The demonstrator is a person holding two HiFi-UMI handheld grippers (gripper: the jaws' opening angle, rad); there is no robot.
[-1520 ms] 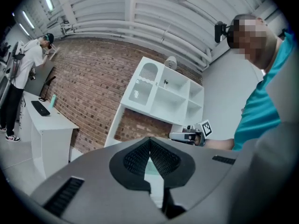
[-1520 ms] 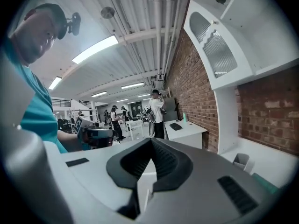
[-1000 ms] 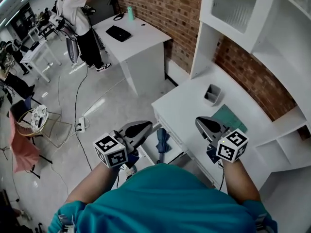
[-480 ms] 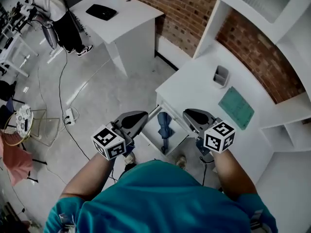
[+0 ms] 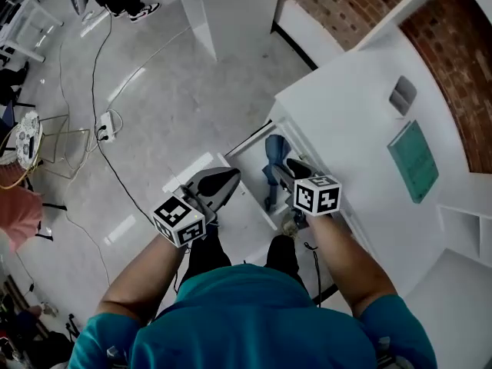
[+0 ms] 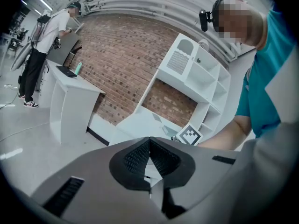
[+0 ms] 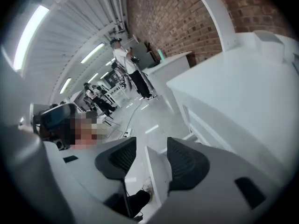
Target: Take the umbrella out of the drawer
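Observation:
A folded blue umbrella (image 5: 274, 158) lies in the pulled-out white drawer (image 5: 247, 161) under the desk's near-left corner. My right gripper (image 5: 287, 169) hangs just above the umbrella's near end, tilted down. Its jaws are opening, and in the right gripper view (image 7: 152, 144) only a white drawer wall (image 7: 156, 174) shows through the gap, with no pad pressing on it. The umbrella is hidden in that view. My left gripper (image 5: 231, 177) is shut and empty, hovering at the drawer's left, over its outer edge. In the left gripper view (image 6: 149, 142) its pads meet.
The white desk (image 5: 361, 106) carries a green mat (image 5: 415, 160) and a grey holder (image 5: 401, 94). A power strip (image 5: 106, 125) and cables lie on the grey floor at left. My shoe (image 5: 290, 225) stands under the drawer. Another white desk (image 5: 227, 2) stands at the top.
Both grippers have dropped down towards the drawer, the right one ending over the umbrella. The right jaws went from shut to apart. The head view now looks more steeply down.

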